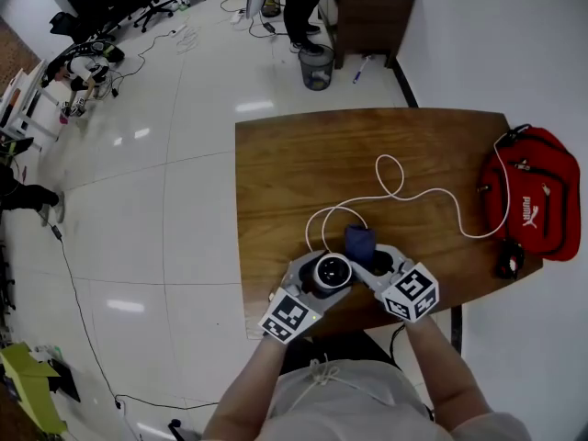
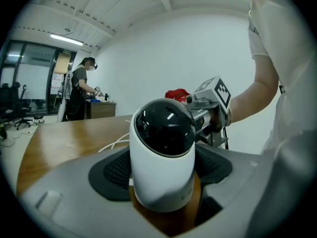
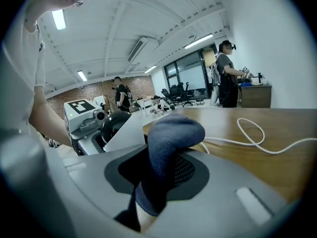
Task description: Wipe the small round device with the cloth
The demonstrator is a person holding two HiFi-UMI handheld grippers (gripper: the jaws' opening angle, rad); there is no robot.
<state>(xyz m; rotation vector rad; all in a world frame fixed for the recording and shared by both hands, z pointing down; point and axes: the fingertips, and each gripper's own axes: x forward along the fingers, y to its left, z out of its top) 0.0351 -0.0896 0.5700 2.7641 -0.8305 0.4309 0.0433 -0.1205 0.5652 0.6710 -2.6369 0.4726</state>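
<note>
The small round device, white with a glossy black dome, stands upright between the pads of my left gripper, which is shut on its body. In the head view the device is at the near edge of the wooden table. A white cable runs from it across the table. My right gripper is shut on a dark blue cloth, folded and sticking up past the pads. The cloth is just right of the device; whether they touch I cannot tell.
A red bag lies at the table's right end, with a small black object beside it. A waste bin and a dark desk stand beyond the far edge. People stand in the background.
</note>
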